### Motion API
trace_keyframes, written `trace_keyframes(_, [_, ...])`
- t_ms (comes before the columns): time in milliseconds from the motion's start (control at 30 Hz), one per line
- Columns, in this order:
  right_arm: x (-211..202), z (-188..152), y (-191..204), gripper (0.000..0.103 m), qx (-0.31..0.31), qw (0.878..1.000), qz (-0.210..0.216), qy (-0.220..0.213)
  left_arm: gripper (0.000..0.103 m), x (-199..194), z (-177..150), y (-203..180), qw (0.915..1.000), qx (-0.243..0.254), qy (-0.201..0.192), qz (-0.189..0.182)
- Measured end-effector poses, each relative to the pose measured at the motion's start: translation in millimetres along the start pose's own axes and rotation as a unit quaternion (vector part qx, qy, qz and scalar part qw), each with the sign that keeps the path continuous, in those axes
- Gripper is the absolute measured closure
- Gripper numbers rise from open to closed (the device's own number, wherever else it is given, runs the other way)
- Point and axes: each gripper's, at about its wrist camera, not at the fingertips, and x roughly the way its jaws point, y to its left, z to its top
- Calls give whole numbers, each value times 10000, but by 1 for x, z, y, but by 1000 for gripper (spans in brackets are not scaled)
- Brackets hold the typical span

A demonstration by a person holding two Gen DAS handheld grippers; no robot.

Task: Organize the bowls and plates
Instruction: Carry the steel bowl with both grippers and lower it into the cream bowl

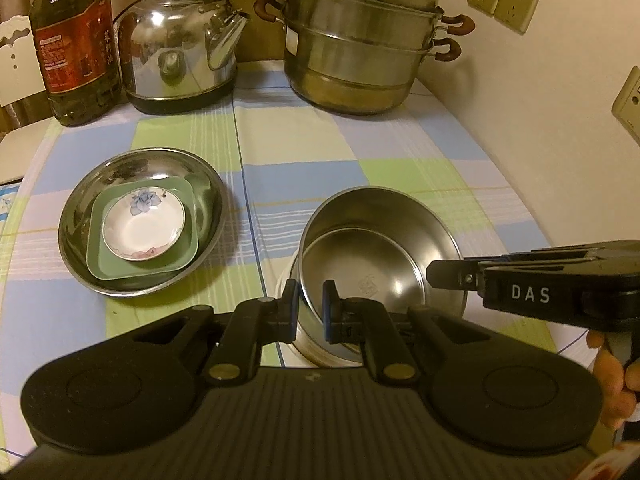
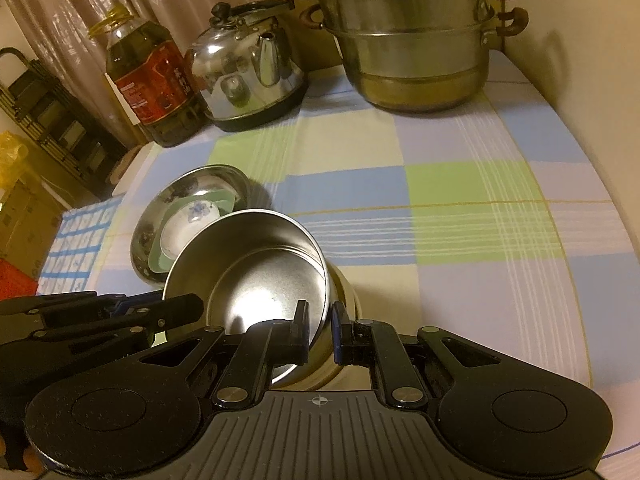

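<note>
Checked tablecloth (image 1: 360,140) in blue, green and cream; kettle (image 1: 176,48), oil bottle (image 1: 76,48) and stacked steamer pot (image 1: 360,48) along the back edge. To the left, a steel plate (image 1: 80,208) carrying a green square dish (image 1: 140,270) with a small flowered saucer (image 1: 144,228) inside it.

Near the front, a steel bowl (image 1: 380,248), tilted, sitting partly in a pale bowl (image 2: 348,292) beneath. Left gripper (image 1: 310,308) nearly closed, pinching the near rim, one pad inside the wall and one outside. Right gripper (image 2: 320,332) likewise clamped thin on the rim at its own side, well apart from the left.

Probably light, rigid and thin-walled; polished metal, so likely slippery under the pads and prone to swivelling about a single pinch. Hence a hold at two places on the rim, pads well over the lip. No give in the wall, no risk of crushing. More care due around the saucer, seemingly porcelain and chippable. Likely to ring and skid against the pale bowl if set down askew.
</note>
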Motion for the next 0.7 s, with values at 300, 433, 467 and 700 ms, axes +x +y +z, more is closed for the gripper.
trace_keyframes(300, [8, 1, -4, 92, 127, 9998, -21, 143, 93, 9, 1, 1, 9999, -31, 152, -8])
trace_keyframes(433, [11, 1, -6, 92, 166, 9997, -26, 197, 93, 15, 1, 3, 9997, -71, 236, -15])
trace_keyframes(467, [12, 1, -7, 92, 180, 9996, -23, 209, 93, 16, 1, 3, 9997, -77, 252, -14])
trace_keyframes(700, [17, 1, -9, 92, 245, 9993, -18, 272, 93, 19, 1, 4, 9995, -99, 284, 21])
